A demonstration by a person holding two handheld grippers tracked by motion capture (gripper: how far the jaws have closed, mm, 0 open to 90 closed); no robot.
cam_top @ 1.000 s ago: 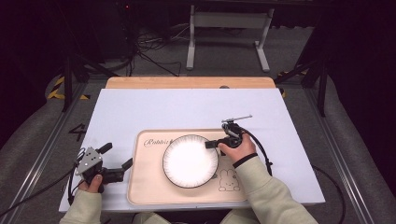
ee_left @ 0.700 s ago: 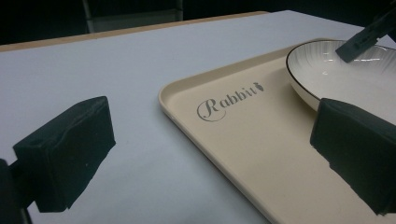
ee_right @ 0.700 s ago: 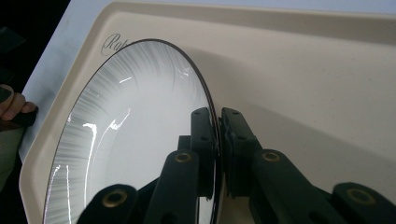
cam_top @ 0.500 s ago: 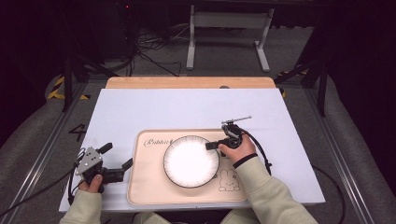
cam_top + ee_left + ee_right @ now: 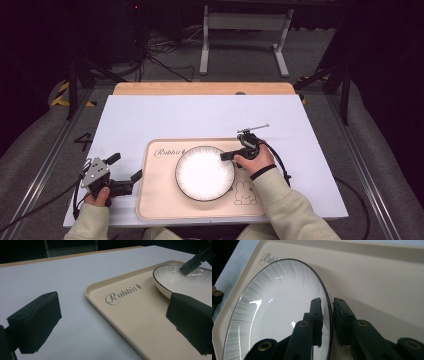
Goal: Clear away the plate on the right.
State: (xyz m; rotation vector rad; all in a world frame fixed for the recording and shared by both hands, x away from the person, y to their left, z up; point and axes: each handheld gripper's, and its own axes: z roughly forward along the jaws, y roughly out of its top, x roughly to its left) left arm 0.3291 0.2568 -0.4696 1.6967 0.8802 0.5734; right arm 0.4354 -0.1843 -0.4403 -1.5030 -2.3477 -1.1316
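High view: white plate (image 5: 205, 173) sits at the centre of the beige tray (image 5: 155, 200) on the white bench (image 5: 200, 115). Right tool (image 5: 229, 156) is at the plate's 2 o'clock rim. Left tool (image 5: 126, 176), jaws spread, rests at the tray's 9 o'clock edge, holding nothing.

Left gripper view: left tool (image 5: 112, 322) straddles the tray (image 5: 140, 322) corner; the plate (image 5: 180, 285) lies at 2 o'clock, apart from it.

Right gripper view: right tool (image 5: 327, 315) jaws have just been opening; the plate (image 5: 277, 315) rim stands between them with a slim gap showing, so the pinch is loosened.
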